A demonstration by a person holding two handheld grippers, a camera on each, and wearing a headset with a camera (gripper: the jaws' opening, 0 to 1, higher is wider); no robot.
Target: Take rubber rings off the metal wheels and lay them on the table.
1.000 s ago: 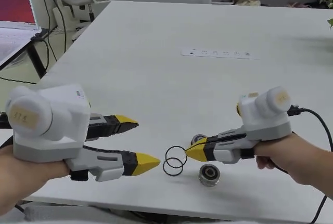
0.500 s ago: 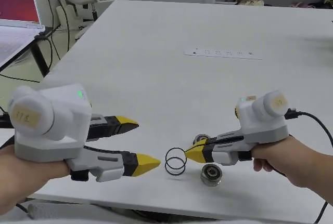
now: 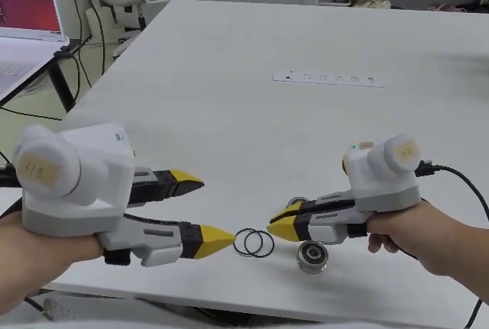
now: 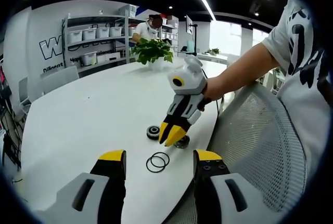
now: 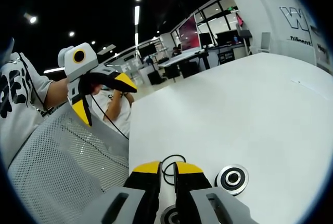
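White bench (image 3: 306, 130): two rings (image 3: 254, 243) are laid near its front edge, beside the wheels (image 3: 311, 256). Left fingers (image 3: 202, 240) are held wide apart, right fingers (image 3: 286, 228) barely parted, both empty. Rings could be swept off the edge by a passing finger.

The left gripper (image 3: 215, 209) and right gripper (image 3: 278, 220) are white-bodied with black jaws and yellow tips; a black cable (image 3: 447, 167) leaves the right.

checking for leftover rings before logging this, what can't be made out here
- Far metal wheel: head view, mostly hidden behind the right gripper.
- Near metal wheel: head view, too small to tell whether it is bare.
- White strip farther up the table: head view, markings too small to read.
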